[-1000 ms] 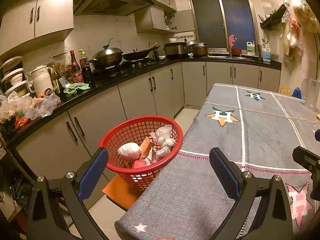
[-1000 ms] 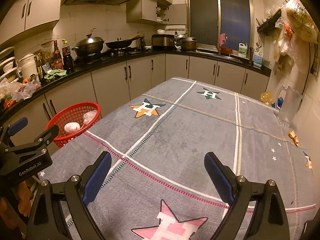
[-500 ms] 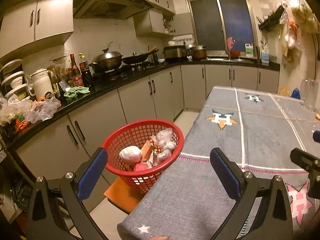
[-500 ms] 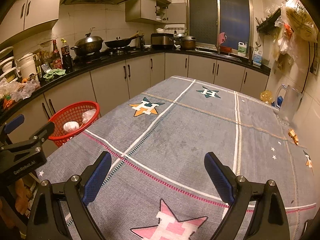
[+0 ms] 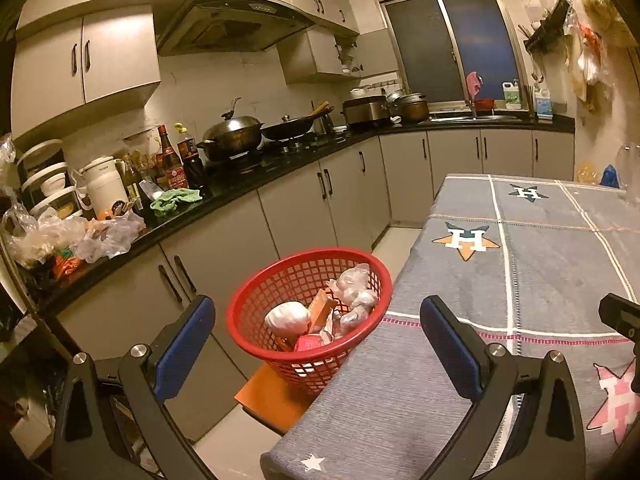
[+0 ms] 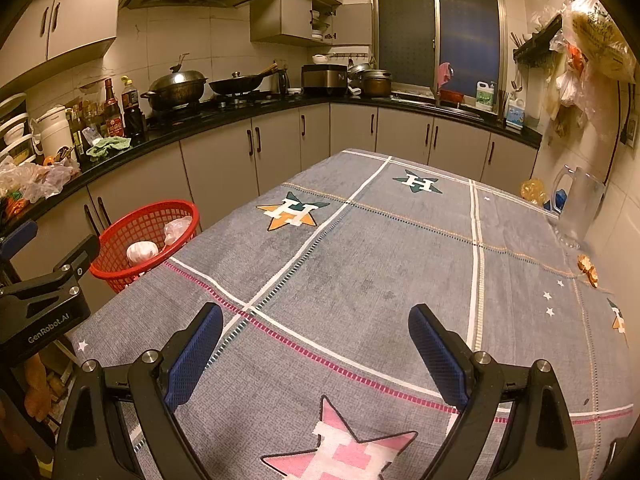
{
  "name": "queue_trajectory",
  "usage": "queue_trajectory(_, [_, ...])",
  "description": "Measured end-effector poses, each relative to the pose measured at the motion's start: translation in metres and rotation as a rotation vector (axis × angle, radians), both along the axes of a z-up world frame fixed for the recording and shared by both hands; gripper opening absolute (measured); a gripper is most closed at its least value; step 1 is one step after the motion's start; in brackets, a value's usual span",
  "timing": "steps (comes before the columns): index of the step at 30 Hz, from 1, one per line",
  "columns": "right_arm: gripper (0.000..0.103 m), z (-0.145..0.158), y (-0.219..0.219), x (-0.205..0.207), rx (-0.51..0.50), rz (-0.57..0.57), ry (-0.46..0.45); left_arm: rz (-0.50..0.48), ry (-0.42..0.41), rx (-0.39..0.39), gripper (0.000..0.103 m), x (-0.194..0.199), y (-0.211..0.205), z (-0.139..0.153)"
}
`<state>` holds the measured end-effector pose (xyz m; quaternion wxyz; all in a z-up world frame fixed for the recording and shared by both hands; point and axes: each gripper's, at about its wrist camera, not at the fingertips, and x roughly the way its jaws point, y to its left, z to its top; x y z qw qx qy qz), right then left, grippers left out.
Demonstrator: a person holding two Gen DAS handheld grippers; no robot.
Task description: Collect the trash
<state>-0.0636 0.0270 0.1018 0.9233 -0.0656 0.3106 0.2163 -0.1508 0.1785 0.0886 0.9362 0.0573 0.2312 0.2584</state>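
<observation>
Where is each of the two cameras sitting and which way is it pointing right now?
Left wrist: sits on the left gripper, open and empty, looking past the table's left edge at the red basket of trash on an orange stool, with the kitchen counter behind; the right gripper's tip shows at the right edge.
Right wrist: sits on the right gripper, open and empty, looking along the grey tablecloth toward the window; the left gripper shows at the left edge.
Shared: basket, tablecloth, counter, window.
</observation>
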Motion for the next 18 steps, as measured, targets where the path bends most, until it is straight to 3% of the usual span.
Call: queue_trajectory(18, [0.096, -0.0039, 0.0005, 0.0, -0.001, -0.007, 0.013, -0.025, 0.011, -0.007, 0.102, 0.002, -0.0012, -0.0001])
